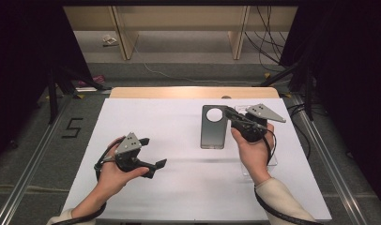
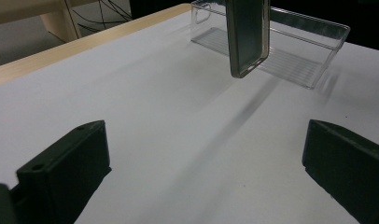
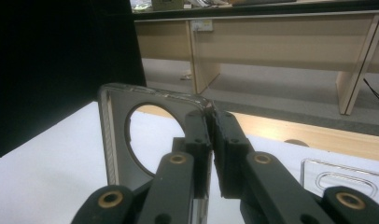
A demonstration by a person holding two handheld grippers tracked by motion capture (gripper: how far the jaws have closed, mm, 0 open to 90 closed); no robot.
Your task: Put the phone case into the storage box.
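While the white desk (image 1: 179, 187) carries little else, a clear case (image 2: 290, 51) lies flat near its far right part, just behind and beside the right hand (image 1: 254, 152); in the right gripper view its corner with a rounded cut-out shows at lower right (image 3: 346, 179). Beyond the desk's wooden far edge, pale wooden furniture (image 1: 179, 28) stands on a grey floor, with cables (image 1: 268, 37) at right and a "5" marked on the floor (image 1: 72, 127) at left. Nothing stands between the two grippers; bare desk surface separates them.

The dark phone case (image 1: 213, 126), grey with a large round camera hole, is held up off the desk at right of centre; in the left gripper view it hangs upright, edge-on, in front of the clear case (image 2: 247, 37). The right gripper (image 1: 232, 115) pinches it at the top corner near the hole, jaws pressed onto the rim as the right gripper view shows (image 3: 211, 135). The right hand wraps the gripper body from below, forearm coming in from bottom right, gripper pointing left and away.

The left gripper (image 1: 153, 152) sits low over the near left desk, jaws spread wide with nothing between them, pointing right toward the dark phone case, well apart from it. The left hand (image 1: 114, 168) grips it from behind, wrist angled inward.
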